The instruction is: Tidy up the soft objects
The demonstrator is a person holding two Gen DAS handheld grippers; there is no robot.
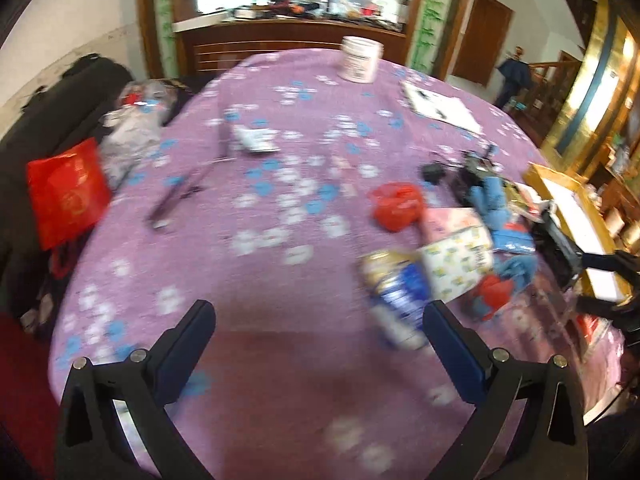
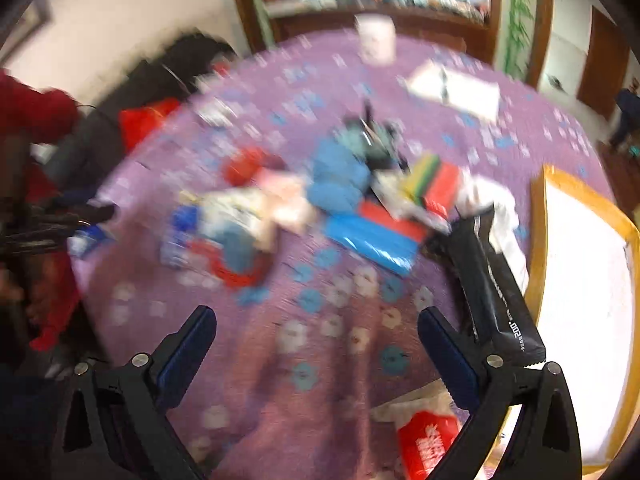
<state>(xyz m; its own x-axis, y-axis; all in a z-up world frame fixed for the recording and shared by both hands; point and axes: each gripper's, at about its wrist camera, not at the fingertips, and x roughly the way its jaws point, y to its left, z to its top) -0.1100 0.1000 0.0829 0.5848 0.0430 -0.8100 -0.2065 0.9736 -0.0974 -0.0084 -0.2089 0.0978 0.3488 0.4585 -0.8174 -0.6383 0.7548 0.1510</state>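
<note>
A pile of soft items lies on the purple flowered tablecloth [image 1: 280,240]: a crumpled red bag [image 1: 396,206], a blue cloth [image 1: 494,200], a pink pack [image 1: 450,220], a patterned tissue pack [image 1: 456,264] and a blue-gold pouch [image 1: 396,296]. My left gripper [image 1: 318,320] is open and empty, just left of the pouch. In the right wrist view the same pile shows blurred: blue cloth [image 2: 340,176], blue flat pack [image 2: 372,242], striped red pack [image 2: 436,180], black pouch [image 2: 492,276]. My right gripper [image 2: 316,324] is open and empty above bare cloth.
A white jar [image 1: 360,60] and a white paper [image 1: 440,108] sit at the far side. A wooden-framed white tray [image 2: 584,292] is at the right. A red bag [image 1: 66,192] and a black cushion [image 1: 48,120] lie off the left edge. A red-white packet [image 2: 428,436] lies near my right gripper.
</note>
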